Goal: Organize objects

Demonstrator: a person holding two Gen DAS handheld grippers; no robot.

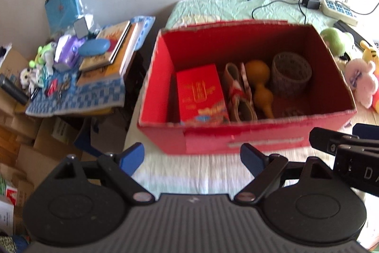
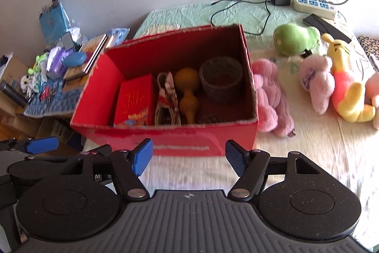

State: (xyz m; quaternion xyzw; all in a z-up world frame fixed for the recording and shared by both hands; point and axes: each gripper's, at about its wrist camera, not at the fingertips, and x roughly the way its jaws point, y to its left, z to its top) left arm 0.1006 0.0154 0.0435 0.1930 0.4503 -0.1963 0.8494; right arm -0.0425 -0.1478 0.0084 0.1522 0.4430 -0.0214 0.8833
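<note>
Just beyond both grippers' spread, empty jaws, the red box.

Red box; orange gourd; pink plush; blue-checked cloth.

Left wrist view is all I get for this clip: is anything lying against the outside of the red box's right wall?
Observer: Yes, a pink plush toy lies against the right wall of the red box, on the bed.
Operator: Is the right gripper open? I only see its edge.
Observer: The right gripper is open, with its jaws apart and nothing between them, in front of the box.
Operator: What about the yellow toy at my right edge?
Observer: It is a yellow plush bear in a red top, lying beside a lilac plush.
</note>
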